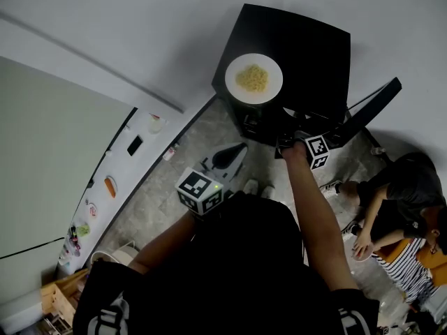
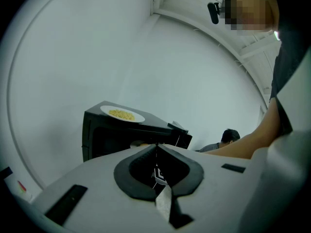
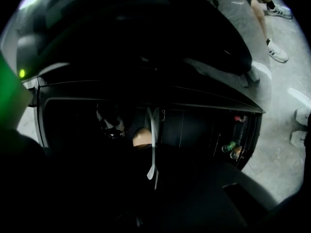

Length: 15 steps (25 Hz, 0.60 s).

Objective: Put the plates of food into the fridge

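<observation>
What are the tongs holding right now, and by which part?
Left tongs are shut, empty. Right tongs face the dark fridge; a hold cannot be told.

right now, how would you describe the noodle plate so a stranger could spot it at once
Look for the small black fridge against the white wall. On its top sits a round white plate heaped with yellow noodles, the only thing up there.
</observation>
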### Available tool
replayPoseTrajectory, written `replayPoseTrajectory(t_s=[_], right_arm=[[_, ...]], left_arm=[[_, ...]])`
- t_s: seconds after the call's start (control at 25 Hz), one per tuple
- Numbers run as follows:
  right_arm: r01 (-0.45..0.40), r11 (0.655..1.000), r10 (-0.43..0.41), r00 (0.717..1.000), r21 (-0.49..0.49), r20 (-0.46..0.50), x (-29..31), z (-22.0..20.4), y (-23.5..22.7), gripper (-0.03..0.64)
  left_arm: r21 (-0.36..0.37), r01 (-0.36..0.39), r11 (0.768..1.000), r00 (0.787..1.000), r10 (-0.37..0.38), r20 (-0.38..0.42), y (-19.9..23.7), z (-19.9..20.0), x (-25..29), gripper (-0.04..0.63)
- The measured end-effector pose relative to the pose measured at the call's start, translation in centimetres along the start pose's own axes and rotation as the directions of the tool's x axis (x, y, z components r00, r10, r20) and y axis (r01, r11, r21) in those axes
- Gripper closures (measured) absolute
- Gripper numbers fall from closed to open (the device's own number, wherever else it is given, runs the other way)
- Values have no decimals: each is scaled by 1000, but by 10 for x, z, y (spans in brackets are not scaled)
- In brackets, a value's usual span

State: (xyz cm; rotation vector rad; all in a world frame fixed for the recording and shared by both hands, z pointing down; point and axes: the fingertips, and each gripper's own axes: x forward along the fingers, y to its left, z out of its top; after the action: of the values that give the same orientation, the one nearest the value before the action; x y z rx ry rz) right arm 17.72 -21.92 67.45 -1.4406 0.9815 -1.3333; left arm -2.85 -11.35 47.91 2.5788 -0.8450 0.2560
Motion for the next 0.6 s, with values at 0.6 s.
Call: replayPoseTrajectory(t_s=[0.6], right_arm=[[-32, 998, 29, 998, -53, -57, -4, -5, 8, 476]], left_arm=[[14, 10, 1000, 1000, -10, -5, -10, 1, -1, 571]])
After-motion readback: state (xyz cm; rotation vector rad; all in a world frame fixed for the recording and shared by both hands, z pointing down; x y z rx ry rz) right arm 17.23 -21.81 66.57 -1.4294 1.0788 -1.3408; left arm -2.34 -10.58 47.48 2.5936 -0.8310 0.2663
